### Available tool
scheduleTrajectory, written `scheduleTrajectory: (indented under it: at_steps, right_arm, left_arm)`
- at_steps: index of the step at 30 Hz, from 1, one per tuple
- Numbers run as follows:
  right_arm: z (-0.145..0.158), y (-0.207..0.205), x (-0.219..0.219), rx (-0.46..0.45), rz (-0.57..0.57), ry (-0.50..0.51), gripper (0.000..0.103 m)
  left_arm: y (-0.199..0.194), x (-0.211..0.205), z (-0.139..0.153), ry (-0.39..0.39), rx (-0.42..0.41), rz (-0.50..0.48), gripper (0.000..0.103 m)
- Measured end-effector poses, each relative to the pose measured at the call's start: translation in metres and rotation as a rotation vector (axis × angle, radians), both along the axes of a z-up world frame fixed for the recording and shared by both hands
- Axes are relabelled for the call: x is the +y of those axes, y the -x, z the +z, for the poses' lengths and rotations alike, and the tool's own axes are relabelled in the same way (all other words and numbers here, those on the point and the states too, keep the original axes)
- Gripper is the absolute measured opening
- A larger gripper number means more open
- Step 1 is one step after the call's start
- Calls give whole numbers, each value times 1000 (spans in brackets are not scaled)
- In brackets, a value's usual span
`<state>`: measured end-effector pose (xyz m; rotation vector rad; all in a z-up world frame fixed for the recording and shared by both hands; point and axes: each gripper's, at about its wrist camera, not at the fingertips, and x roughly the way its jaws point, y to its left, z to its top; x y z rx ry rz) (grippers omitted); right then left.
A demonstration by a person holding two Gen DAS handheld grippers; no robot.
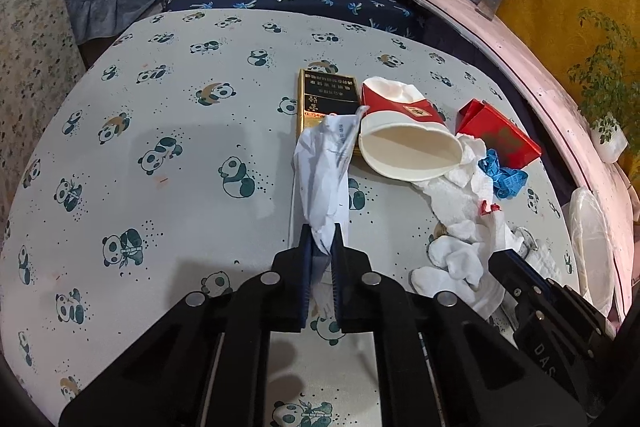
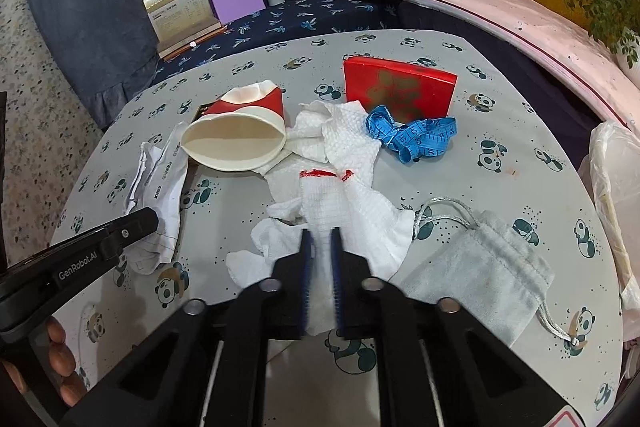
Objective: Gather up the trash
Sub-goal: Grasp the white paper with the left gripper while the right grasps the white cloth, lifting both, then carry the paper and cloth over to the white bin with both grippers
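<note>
Trash lies scattered on the round table (image 1: pixel 168 115) with its panda-print cloth. The left gripper (image 1: pixel 322 239) has its jaws pinched onto the near end of a crumpled white printed paper (image 1: pixel 326 167), which stretches away toward a black-and-gold flat box (image 1: pixel 326 93). The right gripper (image 2: pixel 321 239) is clamped on the near edge of a crumpled white paper towel with red marks (image 2: pixel 340 195) at the middle of the table. Just beyond the towel a squashed red-and-white paper cup (image 2: pixel 236 139) lies on its side, mouth toward the cameras, touching both the towel and the printed paper. A blue tape measure (image 2: pixel 412 135) is bunched just behind the towel, against a red flat box (image 2: pixel 400 87). A grey drawstring cloth pouch (image 2: pixel 480 267) rests right of the right gripper, beside the towel. A white plastic bag (image 2: pixel 612 187) hangs at the table's right edge. In the right wrist view, fingers (image 2: pixel 60 355) of the person's hand show at the lower left behind the left gripper
</note>
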<state>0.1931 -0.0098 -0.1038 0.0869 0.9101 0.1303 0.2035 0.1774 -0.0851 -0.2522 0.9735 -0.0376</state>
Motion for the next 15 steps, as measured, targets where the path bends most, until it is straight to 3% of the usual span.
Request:
scheduleTrajectory:
  at_steps: [15]
  right_arm:
    - [62, 29, -22, -149, -43, -28, 3]
  left_arm:
    - [32, -28, 49, -3, -94, -55, 6]
